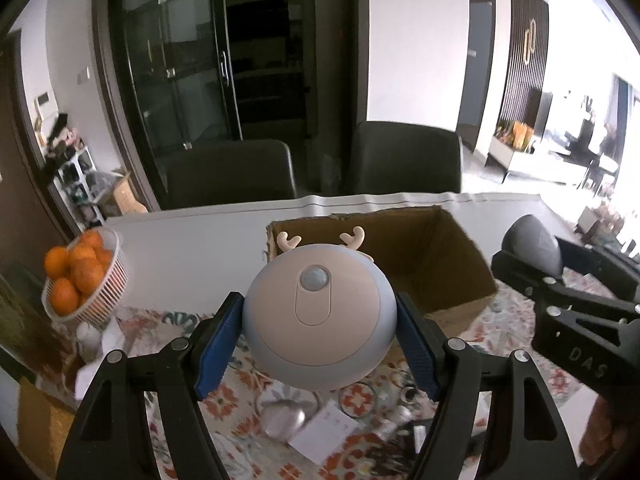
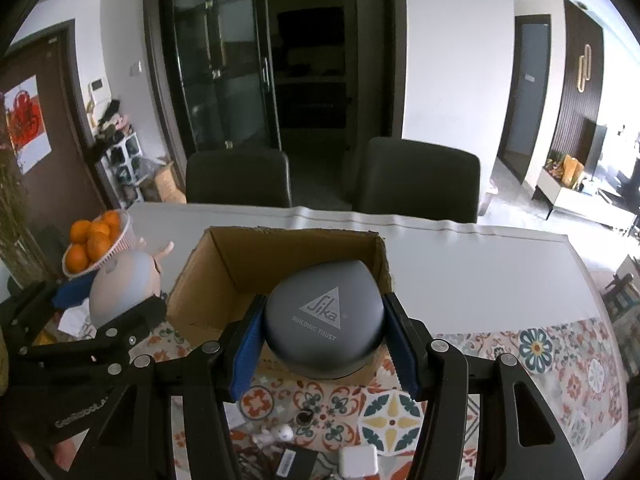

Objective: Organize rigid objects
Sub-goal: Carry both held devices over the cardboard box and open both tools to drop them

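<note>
My left gripper (image 1: 319,320) is shut on a round blue and beige deer night light (image 1: 316,316) with small antlers, held above the patterned tablecloth, in front of the open cardboard box (image 1: 436,256). My right gripper (image 2: 324,332) is shut on a grey rounded Sika case (image 2: 324,316), held at the near edge of the same box (image 2: 224,264). The night light also shows in the right wrist view (image 2: 120,288), left of the box. The case and right gripper show at the right of the left wrist view (image 1: 532,244).
A white basket of oranges (image 1: 80,276) stands at the left on the table. Small items lie on the tablecloth below the grippers: a white card (image 1: 324,432), a white adapter (image 2: 358,460), a black box (image 2: 296,462). Two dark chairs (image 2: 240,178) stand behind the table.
</note>
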A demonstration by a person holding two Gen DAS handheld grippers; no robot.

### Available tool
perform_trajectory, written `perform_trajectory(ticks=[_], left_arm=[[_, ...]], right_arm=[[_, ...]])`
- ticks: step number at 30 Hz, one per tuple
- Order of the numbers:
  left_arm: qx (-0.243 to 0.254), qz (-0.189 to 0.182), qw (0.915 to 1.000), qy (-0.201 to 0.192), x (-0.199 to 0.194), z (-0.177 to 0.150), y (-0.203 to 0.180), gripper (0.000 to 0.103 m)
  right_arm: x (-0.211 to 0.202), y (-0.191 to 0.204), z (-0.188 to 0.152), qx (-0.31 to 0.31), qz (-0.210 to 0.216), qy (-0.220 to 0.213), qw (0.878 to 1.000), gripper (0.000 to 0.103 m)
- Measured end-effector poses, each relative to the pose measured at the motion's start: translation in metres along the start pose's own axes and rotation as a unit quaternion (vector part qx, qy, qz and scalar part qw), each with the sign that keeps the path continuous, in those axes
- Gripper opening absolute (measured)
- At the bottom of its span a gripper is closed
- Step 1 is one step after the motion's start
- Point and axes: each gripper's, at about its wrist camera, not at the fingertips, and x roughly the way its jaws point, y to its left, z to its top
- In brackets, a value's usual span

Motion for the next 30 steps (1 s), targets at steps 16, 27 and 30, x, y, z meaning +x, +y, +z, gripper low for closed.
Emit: perform_trajectory(ticks=[16,27,30], left_arm=[[0.042,0.007,0.9973,0.060,0.063,0.033,-0.001,0.074],[0.045,-0.022,0.9877,0.149,0.111,0.039,-0.003,0.074],[0.046,-0.022,0.9841,0.170,0.121,0.038,-0.005,0.074]], right_arm=[[0.078,-0.011,0.019,-0.003,0.005,0.104,0.995,0.057],[0.117,-0.015,0.024,-0.014,0.019,0.169,0.985,0.057],[0.125,-0.017,0.024,-0.011,0.020,0.184,0.983,0.057]])
